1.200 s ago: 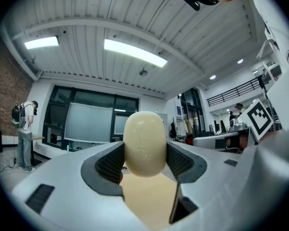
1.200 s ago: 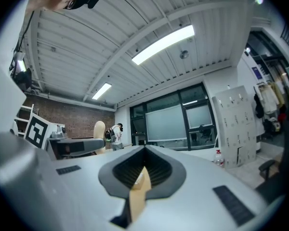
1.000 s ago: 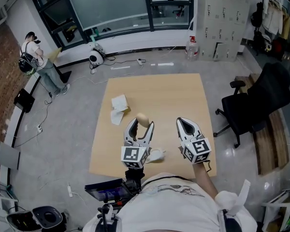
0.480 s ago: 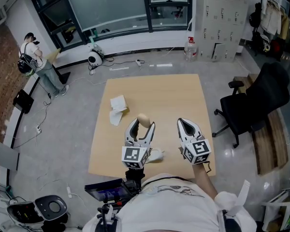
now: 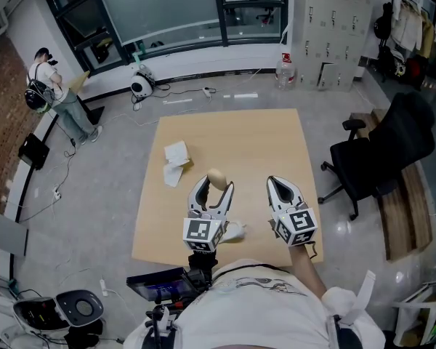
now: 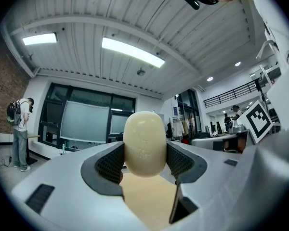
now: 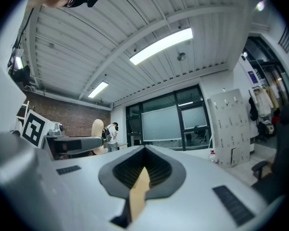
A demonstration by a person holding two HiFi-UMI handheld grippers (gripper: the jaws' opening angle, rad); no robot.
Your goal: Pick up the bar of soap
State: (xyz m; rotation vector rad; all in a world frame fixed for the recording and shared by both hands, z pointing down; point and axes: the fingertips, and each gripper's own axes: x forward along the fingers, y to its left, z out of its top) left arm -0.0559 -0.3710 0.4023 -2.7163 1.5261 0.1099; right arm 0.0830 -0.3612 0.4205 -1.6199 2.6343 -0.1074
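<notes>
A cream oval bar of soap (image 6: 144, 143) stands upright between the jaws of my left gripper (image 6: 145, 163), which is shut on it and holds it above the table. In the head view the bar of soap (image 5: 216, 178) pokes out from the tip of the left gripper (image 5: 212, 187) over the wooden table (image 5: 254, 144). My right gripper (image 5: 280, 187) hangs to the right at about the same height, shut with nothing between its jaws. The right gripper view shows its own jaws (image 7: 143, 173) pressed together and the soap (image 7: 97, 136) off to the left.
Crumpled white paper (image 5: 177, 163) lies on the table's left side, and a white scrap (image 5: 234, 232) sits near the front edge. A black office chair (image 5: 392, 151) stands to the right of the table. A person (image 5: 54, 93) stands far off at the left.
</notes>
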